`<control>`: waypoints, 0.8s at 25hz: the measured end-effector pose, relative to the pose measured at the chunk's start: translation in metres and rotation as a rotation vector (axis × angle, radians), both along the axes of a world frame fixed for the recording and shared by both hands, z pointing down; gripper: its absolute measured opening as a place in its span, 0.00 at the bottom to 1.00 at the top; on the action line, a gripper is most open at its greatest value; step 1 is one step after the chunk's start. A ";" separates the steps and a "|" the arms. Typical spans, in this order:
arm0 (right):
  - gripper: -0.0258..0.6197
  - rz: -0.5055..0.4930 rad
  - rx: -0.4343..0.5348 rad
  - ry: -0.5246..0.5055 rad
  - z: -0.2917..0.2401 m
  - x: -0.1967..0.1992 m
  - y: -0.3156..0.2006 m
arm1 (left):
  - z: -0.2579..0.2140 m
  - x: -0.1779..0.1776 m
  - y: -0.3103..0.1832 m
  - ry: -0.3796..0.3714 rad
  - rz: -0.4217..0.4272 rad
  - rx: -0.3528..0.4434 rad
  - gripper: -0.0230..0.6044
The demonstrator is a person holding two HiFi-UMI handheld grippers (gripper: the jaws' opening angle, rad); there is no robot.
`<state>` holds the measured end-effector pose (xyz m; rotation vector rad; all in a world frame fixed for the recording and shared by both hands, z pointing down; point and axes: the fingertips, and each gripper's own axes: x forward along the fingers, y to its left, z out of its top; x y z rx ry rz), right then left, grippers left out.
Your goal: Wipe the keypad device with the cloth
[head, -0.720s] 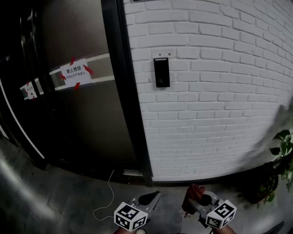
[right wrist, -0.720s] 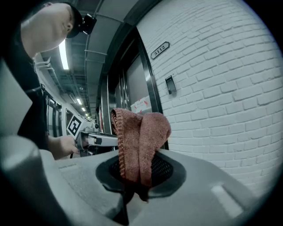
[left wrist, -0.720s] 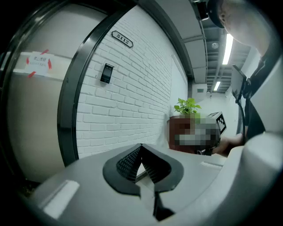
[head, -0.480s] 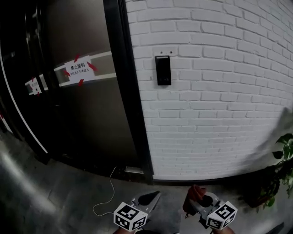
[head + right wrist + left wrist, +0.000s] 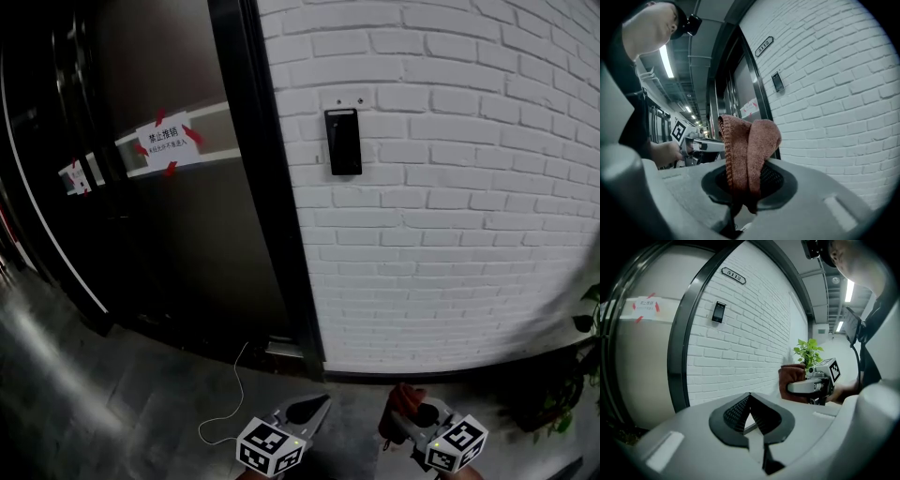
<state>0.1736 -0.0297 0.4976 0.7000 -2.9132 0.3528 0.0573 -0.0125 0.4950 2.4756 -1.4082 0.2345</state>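
In the head view, the keypad (image 5: 343, 142) hangs on the brick wall (image 5: 469, 234), just right of the door frame (image 5: 272, 187).

In the left gripper view, the left gripper (image 5: 750, 397) has its fingers together and empty.

In the right gripper view, the right gripper (image 5: 745, 180) pinches the cloth (image 5: 749, 145). It is best to lift it to the keypad and press the loose fold flat.

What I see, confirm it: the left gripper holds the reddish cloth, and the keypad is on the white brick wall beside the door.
Wrong gripper. The right gripper view shows the right gripper shut on the reddish cloth; the left gripper holds nothing. The keypad is on the white brick wall beside the door, as stated.
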 end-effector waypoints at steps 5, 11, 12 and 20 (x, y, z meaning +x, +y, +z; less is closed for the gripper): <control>0.12 0.052 0.026 0.004 -0.002 -0.036 -0.045 | 0.002 -0.035 -0.048 -0.008 0.058 0.014 0.06; 0.12 0.145 0.085 0.031 -0.023 -0.092 -0.104 | -0.017 -0.085 -0.121 -0.002 0.173 0.030 0.06; 0.12 0.165 0.095 0.037 -0.026 -0.101 -0.113 | -0.020 -0.091 -0.131 -0.002 0.199 0.036 0.06; 0.12 0.304 0.125 0.058 -0.038 -0.150 -0.161 | -0.023 -0.114 -0.187 -0.033 0.420 0.032 0.06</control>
